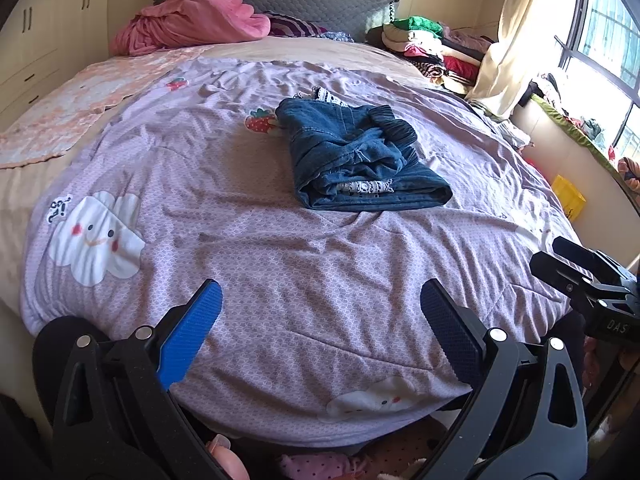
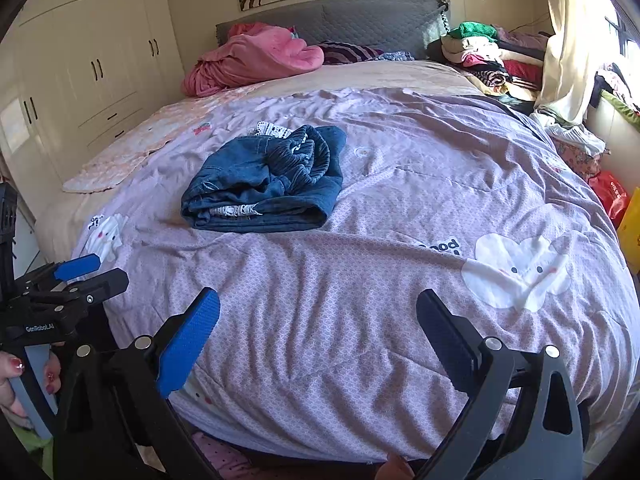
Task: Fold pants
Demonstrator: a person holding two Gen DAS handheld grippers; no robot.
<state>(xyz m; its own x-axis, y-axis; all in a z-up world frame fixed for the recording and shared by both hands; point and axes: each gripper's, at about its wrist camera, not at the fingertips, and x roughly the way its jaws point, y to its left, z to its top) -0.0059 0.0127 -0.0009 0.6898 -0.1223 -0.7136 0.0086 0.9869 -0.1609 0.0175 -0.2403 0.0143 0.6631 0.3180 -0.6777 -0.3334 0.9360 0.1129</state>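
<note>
fingers (image 1: 208,320) both pairs spread, empty | pants (image 1: 360,160) folded on quilt (image 1: 280,260)

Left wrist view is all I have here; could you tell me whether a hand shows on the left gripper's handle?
Observer: Yes. In the right wrist view a hand with red-painted nails grips the left gripper handle.
Operator: Thank you. Is anything printed on that gripper?
Observer: Its body reads GenRobot.AI.
Operator: Is there lettering on the quilt right of the pants?
Observer: Yes, upside-down lettering on the quilt, down-right of the folded pants, beside a white cloud face.
</note>
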